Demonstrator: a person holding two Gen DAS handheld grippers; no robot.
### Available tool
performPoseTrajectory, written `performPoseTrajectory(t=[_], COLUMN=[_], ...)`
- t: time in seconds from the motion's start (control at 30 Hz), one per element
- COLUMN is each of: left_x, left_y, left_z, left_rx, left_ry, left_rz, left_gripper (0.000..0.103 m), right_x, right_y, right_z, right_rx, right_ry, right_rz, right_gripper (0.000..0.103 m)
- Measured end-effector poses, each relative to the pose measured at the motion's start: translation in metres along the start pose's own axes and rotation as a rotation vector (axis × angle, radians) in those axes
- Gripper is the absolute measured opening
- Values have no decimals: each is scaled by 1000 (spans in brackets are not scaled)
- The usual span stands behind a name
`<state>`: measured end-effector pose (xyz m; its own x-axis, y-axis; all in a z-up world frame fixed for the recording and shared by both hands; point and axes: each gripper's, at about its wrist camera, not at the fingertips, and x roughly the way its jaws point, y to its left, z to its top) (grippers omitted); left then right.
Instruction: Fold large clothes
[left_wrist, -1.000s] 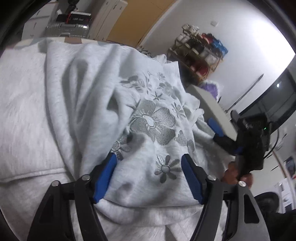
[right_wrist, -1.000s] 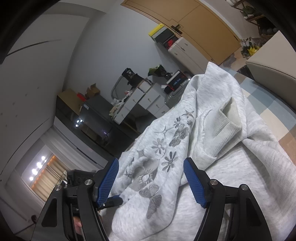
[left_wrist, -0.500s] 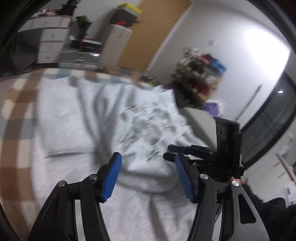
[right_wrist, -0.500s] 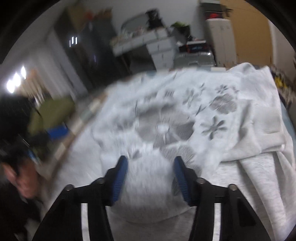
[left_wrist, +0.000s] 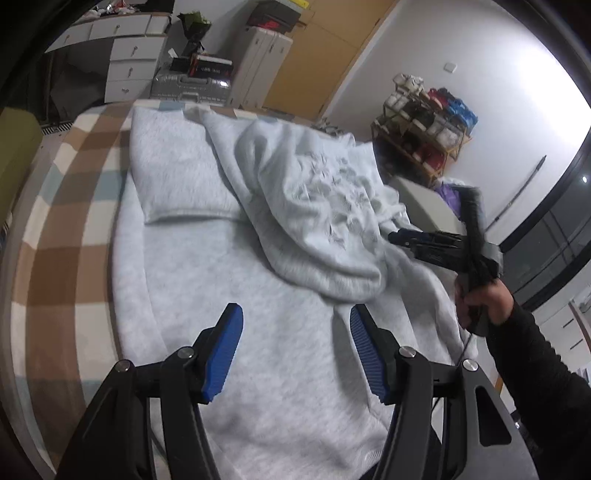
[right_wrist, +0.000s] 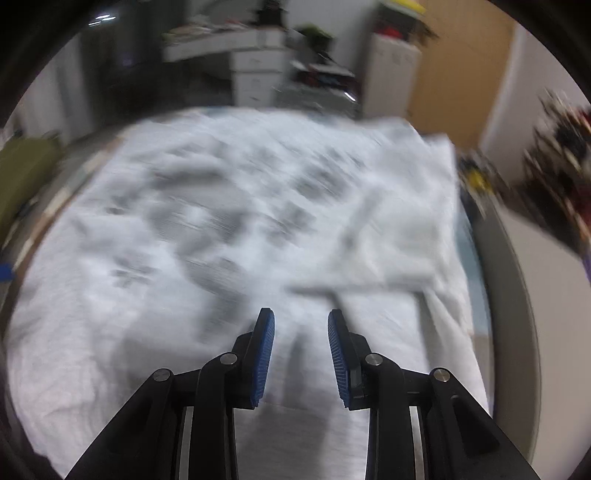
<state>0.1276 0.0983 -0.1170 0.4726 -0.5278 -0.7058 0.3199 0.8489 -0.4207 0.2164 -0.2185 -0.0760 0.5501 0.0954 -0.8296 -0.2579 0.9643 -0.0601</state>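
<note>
The left gripper has let go of the grey sweatshirt: a second ago its pads pinched the flower print, now it hangs released above flat cloth, the bunched print ahead. The right gripper, empty, has just been closing; the sweatshirt lies spread beneath and ahead of it.

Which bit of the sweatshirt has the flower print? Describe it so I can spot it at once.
Start at the checked cover, where the pale grey sweatshirt lies spread out. Its far right part is thrown back into a rumpled fold on top of the flat body. That fold alone carries the darker grey flower print; the cloth around it is plain.
</note>
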Motion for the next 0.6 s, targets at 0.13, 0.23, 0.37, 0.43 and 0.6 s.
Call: performPoseTrajectory(t=[0.13,0.23,0.37,0.43,0.6], left_x=[-6,-15,-31,-44,-68], left_y=[-6,-11,-9,-10,-19], left_z=[-12,-24,-45,-61,-103], left_rx=[37,45,2,-12,-44], left_ry=[17,21,38,39,35], left_rz=[36,64,61,73,91], left_gripper=[55,55,55,56,80], right_x=[39,34,8,-1,-18], right_y=[-22,-23,-7,0,-1], right_z=[-19,-40,-75,-93,-142], right_rx=[47,51,-23,-37,32], right_ry=[83,19,-124,-183,-356], right_rz=[46,99,142,164,305], right_gripper=[25,26,33,46,68])
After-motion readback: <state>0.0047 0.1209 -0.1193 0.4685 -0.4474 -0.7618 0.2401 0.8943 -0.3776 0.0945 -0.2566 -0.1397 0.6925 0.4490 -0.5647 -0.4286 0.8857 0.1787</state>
